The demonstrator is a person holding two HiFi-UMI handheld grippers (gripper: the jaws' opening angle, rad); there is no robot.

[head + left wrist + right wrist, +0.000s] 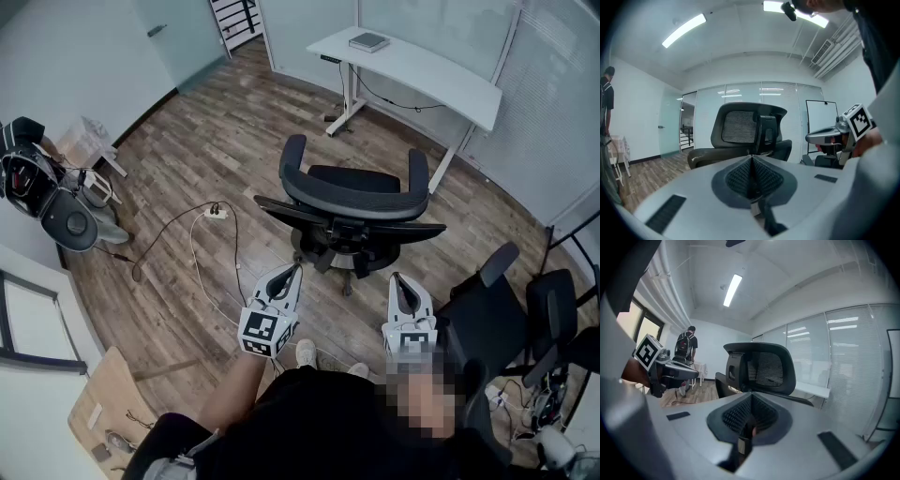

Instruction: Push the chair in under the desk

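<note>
A black mesh-back office chair (pixel 352 202) stands on the wood floor with its back toward me, out from the white desk (pixel 412 70) at the far side. My left gripper (pixel 296 268) is shut and empty, just short of the chair's left rear. My right gripper (pixel 395 277) is also shut and empty, near the chair's right rear. Neither touches the chair. The chair's backrest (pixel 747 125) fills the middle of the left gripper view beyond the left gripper (pixel 751 158). In the right gripper view the backrest (pixel 761 367) rises past the right gripper (pixel 751 395).
A second black chair (pixel 497 314) stands close at my right. A white cable and power strip (pixel 216 213) lie on the floor at the left. Bags and gear (pixel 42 183) sit by the left wall. A person (pixel 686 350) stands far off by a table.
</note>
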